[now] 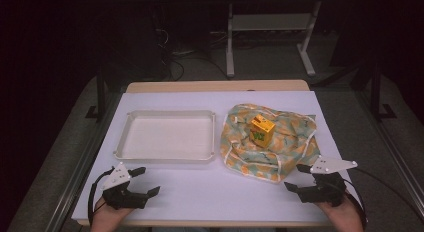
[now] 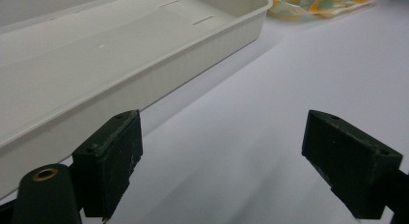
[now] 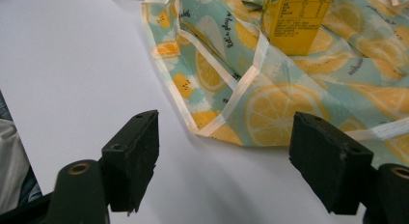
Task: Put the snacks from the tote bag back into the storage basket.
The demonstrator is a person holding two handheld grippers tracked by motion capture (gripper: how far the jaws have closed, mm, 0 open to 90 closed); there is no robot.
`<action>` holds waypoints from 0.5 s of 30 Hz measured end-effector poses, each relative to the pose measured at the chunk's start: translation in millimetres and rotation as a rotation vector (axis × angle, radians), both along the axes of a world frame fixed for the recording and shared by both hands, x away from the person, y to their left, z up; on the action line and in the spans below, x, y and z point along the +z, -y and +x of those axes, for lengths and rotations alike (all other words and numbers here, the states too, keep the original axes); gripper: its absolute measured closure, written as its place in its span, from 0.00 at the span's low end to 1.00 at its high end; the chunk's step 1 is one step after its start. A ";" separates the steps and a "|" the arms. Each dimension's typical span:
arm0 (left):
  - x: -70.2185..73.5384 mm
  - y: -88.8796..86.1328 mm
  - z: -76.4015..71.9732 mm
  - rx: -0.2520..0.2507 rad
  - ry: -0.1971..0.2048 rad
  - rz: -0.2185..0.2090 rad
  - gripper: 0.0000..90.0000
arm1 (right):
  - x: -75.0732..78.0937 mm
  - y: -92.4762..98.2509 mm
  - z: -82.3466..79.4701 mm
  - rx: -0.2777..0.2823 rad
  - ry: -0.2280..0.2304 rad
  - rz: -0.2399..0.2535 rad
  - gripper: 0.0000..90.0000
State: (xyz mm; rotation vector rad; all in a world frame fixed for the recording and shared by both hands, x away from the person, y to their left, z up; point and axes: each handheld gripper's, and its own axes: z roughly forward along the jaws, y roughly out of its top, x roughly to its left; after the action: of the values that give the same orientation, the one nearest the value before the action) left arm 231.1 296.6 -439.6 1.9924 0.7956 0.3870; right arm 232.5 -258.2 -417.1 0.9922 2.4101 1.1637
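A small yellow carton [image 1: 262, 130] stands on a crumpled lemon-print cloth [image 1: 280, 152] at the right of the white table cover. In the right gripper view the carton [image 3: 295, 21] rises behind the cloth's folded edge [image 3: 226, 103]. My right gripper [image 1: 298, 177] rests near the front edge just short of the cloth, jaws open with nothing between them [image 3: 224, 168]. My left gripper [image 1: 145, 181] sits at the front left, open and holding nothing [image 2: 222, 166], just in front of the white tray [image 1: 167, 154].
The shallow white tray [image 2: 144, 79] lies left of the cloth, its near wall close to the left gripper. Bare white cover [image 1: 220, 192] stretches between the two grippers. The table's front edge runs just behind the hands.
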 end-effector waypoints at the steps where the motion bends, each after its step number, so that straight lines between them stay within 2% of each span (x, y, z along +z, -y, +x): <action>1: -0.2 -0.1 -0.2 0.004 -0.001 -0.002 0.16 | 0.0 0.2 0.3 0.000 0.000 -0.002 0.28; 8: 0.9 -3.5 -0.7 0.016 -0.005 -0.015 0.15 | 4.4 3.0 0.4 -0.018 -0.006 0.004 0.27; 12: 0.5 -4.6 -0.6 0.022 -0.007 -0.021 0.15 | 11.4 4.5 4.2 -0.030 0.002 -0.001 0.27; 15: -0.1 -4.1 -0.4 0.022 -0.010 -0.021 0.15 | 17.0 1.1 11.1 -0.018 -0.009 -0.006 0.26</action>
State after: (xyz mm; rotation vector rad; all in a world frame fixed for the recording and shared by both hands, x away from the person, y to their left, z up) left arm 230.7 300.7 -439.6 1.9684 0.8254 0.3809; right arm 243.6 -259.4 -400.1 1.0172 2.4058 1.1477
